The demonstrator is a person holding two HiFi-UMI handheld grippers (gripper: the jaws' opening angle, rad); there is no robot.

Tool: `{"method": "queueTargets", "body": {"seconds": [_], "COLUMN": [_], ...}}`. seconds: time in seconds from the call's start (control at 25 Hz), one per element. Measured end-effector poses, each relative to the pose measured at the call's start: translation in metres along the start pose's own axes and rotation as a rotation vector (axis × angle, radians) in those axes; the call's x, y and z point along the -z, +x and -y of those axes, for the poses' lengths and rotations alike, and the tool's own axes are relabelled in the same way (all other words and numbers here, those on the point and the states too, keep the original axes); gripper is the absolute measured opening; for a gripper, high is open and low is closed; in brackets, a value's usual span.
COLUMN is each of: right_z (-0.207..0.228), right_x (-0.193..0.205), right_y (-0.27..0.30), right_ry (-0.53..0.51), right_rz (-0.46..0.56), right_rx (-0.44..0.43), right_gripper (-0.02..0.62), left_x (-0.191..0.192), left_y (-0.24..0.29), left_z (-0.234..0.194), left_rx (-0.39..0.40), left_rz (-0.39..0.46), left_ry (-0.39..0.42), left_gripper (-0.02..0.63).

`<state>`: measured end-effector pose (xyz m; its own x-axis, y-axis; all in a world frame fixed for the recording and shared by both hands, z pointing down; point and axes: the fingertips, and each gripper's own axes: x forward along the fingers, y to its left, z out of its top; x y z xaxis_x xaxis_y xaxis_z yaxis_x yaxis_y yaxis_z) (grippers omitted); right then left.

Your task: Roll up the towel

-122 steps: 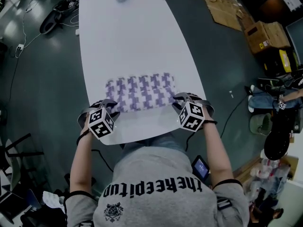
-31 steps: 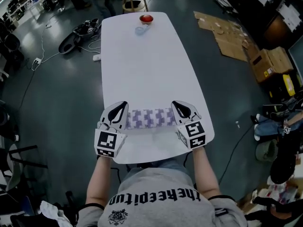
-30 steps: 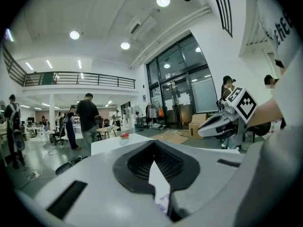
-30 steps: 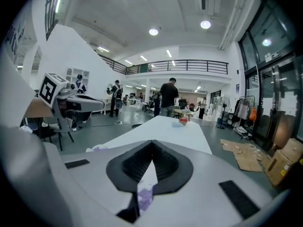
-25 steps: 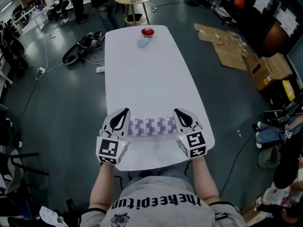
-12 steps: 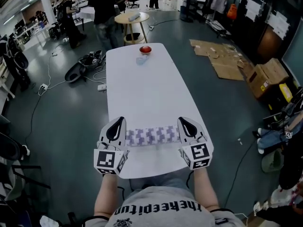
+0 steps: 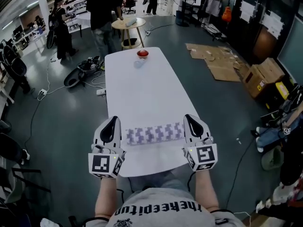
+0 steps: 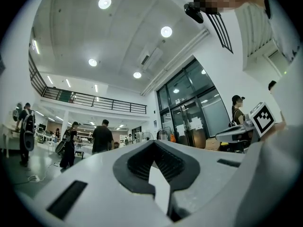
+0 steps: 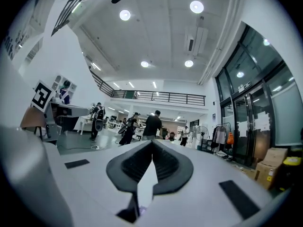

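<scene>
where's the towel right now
In the head view the rolled towel lies across the near end of the white table, seen between the left tongs and the right tongs.

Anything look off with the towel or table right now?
Nothing stands out. The towel lies as a neat roll across the near end of the table, between the left tongs and right tongs, both shut and empty.

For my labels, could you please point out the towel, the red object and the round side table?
towel point(image 7: 154, 134), head view, roll's middle
red object point(image 7: 142, 53), head view, its centre
round side table point(image 7: 119, 26), head view, its top
</scene>
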<state>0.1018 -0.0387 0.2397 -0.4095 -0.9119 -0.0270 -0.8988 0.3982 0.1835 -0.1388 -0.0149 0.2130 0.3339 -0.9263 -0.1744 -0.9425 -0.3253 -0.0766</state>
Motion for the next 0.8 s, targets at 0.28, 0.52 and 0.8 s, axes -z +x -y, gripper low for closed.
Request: {"method": "queueTargets", "body": {"seconds": [0.28,0.52,0.8], "right_z": [-0.004,-0.004,-0.01], "right_x": [-0.011,-0.022,-0.023], "right_y": [-0.026,-0.04,-0.049], "right_ry": [-0.016,-0.006,-0.001], "right_rz": [0.047,0.074,0.085], "right_rx": [0.037,0.066,0.07], "right_gripper": [0.003,0.003,0.003], "left_x": [-0.012,-0.023,-0.027], "left_y": [-0.025,-0.037,-0.046], "left_z": [-0.001,0.0,0.008], "left_rx": [-0.024,-0.027,-0.012], "left_rz": [0.041,0.05,0.063], "left_ry": [-0.008,-0.008,0.005], "left_gripper": [0.005,0.005,0.005]}}
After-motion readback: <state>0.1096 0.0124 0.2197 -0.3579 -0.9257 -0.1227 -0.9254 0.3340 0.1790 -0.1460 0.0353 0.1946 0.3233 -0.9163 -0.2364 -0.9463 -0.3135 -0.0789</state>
